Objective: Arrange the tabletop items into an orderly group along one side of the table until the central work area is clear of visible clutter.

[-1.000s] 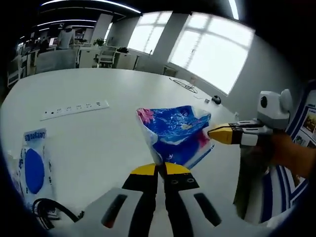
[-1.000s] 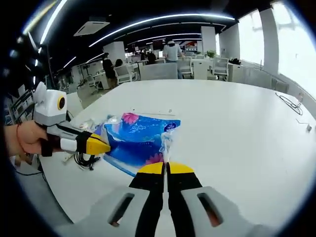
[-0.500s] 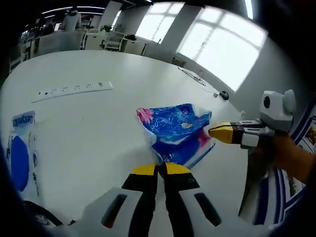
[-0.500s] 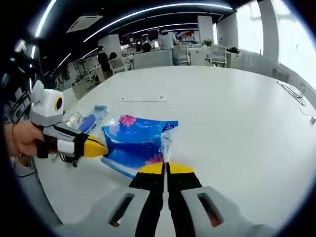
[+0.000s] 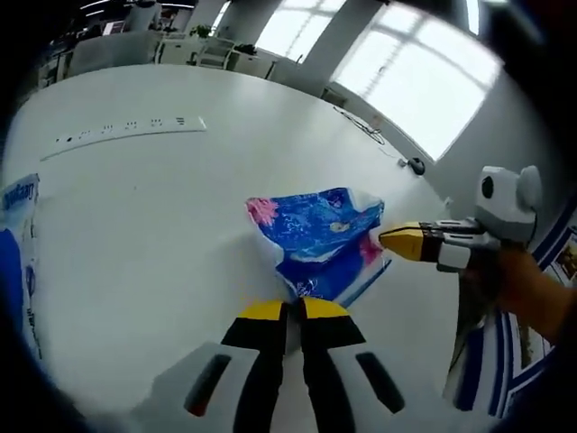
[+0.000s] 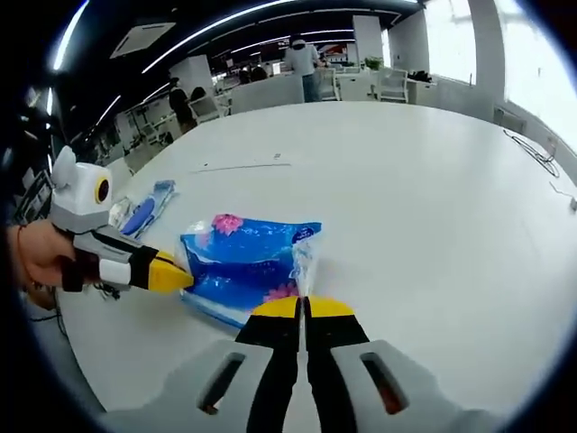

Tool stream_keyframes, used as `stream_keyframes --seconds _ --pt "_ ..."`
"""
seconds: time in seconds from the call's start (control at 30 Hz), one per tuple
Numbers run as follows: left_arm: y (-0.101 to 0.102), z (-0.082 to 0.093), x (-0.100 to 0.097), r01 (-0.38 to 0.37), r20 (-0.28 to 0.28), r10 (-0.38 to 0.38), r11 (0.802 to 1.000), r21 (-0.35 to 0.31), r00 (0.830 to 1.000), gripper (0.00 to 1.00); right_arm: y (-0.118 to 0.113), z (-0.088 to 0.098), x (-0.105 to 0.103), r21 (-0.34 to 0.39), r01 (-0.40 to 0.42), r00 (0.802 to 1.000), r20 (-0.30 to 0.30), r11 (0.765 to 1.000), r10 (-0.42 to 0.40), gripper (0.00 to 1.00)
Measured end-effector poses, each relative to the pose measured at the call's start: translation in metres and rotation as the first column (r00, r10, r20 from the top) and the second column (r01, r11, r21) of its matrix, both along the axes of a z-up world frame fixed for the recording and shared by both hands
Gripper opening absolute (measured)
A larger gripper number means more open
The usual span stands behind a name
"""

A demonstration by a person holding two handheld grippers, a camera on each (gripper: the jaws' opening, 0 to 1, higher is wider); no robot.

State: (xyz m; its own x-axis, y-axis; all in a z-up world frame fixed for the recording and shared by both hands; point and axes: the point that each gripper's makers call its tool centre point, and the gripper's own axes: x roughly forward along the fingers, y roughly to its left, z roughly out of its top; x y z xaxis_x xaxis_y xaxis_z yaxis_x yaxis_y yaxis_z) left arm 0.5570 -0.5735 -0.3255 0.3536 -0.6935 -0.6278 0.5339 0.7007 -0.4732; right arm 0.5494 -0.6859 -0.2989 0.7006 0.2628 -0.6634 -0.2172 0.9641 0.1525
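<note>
A blue flower-printed tissue pack [image 5: 317,236] lies stretched between both grippers just over the white table [image 5: 162,225]. My left gripper [image 5: 288,310] is shut on the pack's near edge. The right gripper [image 5: 389,241] comes in from the right, held by a hand, and is shut on the pack's other end. In the right gripper view the same pack [image 6: 245,260] sits ahead of my right gripper [image 6: 304,308], which pinches its corner. The left gripper [image 6: 183,277] grips it from the left.
A white power strip [image 5: 126,133] lies further out on the table. A blue-and-white packet [image 5: 16,244] sits at the left edge, seen again as a packet [image 6: 144,213] behind the left gripper. A mouse [image 5: 415,165] and a cable [image 6: 532,152] lie at the table's far side.
Both views have shifted as the hands moved, so the packet slid toward the left edge of the left gripper view. Both grippers keep their hold on the tissue pack.
</note>
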Motion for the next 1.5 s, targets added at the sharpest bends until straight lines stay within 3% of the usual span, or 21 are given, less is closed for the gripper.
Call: stream_keyframes --seconds 0.53,1.23,1.5 --pt "-0.001 -0.019 -0.005 0.018 -0.031 -0.017 0.999 0.041 0.999 0.04 -0.003 -0.021 0.0 0.002 0.005 0.999 -0.039 1.0 -0.005 0.0" --pt "0.0 -0.014 -0.002 0.043 0.011 -0.044 0.998 0.04 0.999 0.12 -0.003 -0.028 -0.003 0.0 0.019 0.999 -0.05 1.0 -0.019 0.0" --pt "0.002 -0.01 -0.003 0.063 0.03 -0.065 0.997 0.045 0.997 0.2 -0.003 -0.026 -0.002 0.009 0.032 0.998 -0.045 0.999 -0.032 0.07"
